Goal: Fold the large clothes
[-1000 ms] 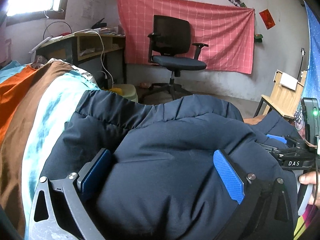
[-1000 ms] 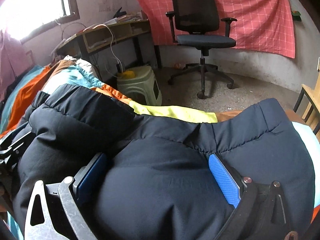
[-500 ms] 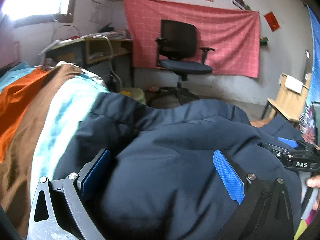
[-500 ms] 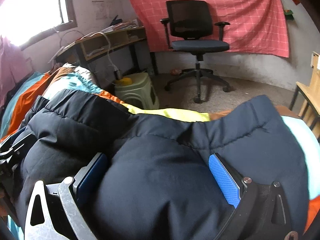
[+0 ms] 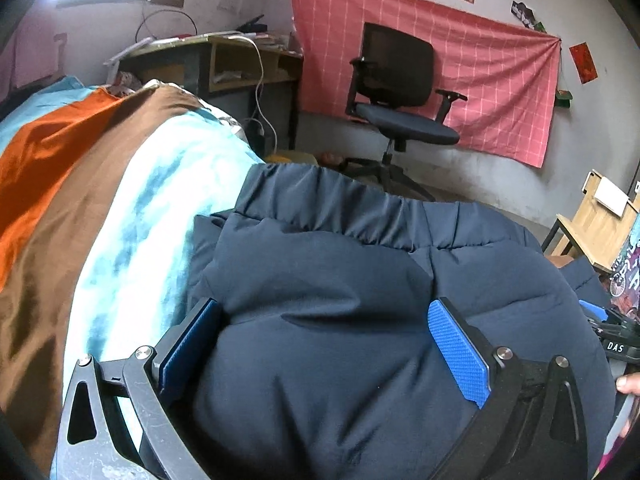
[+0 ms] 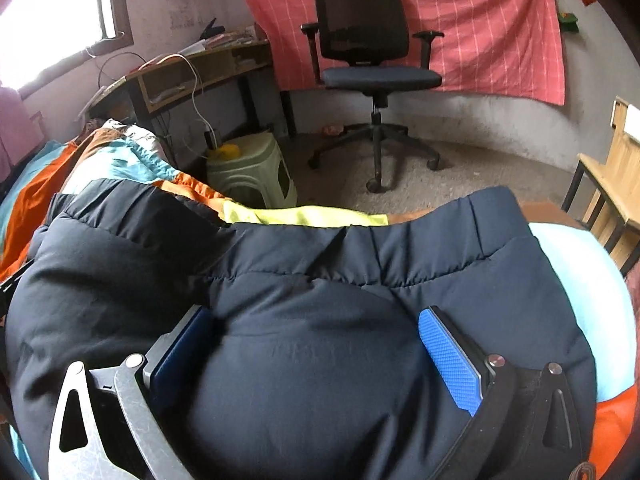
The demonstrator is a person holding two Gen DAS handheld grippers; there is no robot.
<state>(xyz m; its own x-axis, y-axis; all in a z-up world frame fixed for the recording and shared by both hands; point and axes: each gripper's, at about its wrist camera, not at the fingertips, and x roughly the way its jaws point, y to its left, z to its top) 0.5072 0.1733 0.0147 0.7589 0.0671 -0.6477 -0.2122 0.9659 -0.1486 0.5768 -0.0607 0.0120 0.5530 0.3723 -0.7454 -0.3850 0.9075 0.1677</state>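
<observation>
A puffy navy jacket (image 5: 340, 280) lies bunched on a bed with a striped cover (image 5: 100, 208). It fills the lower half of both views; in the right wrist view (image 6: 320, 300) its ribbed hem runs across the middle. My left gripper (image 5: 320, 344) stands wide open, its blue pads (image 5: 456, 352) pressed against a thick roll of the jacket that bulges between them. My right gripper (image 6: 316, 348) is wide open in the same way, its pads (image 6: 448, 364) on either side of a fold of the jacket. The right gripper also shows at the right edge of the left wrist view (image 5: 612, 328).
An office chair (image 6: 372, 60) stands on the floor beyond the bed, before a red checked cloth (image 6: 460, 20) on the wall. A desk (image 6: 192, 76) with a cable is at the left, a green stool (image 6: 252, 172) by the bed, a wooden chair (image 6: 612, 176) at the right.
Both grippers have moved forward and tipped down with the jacket. The jaws have stayed wide open around the jacket.
</observation>
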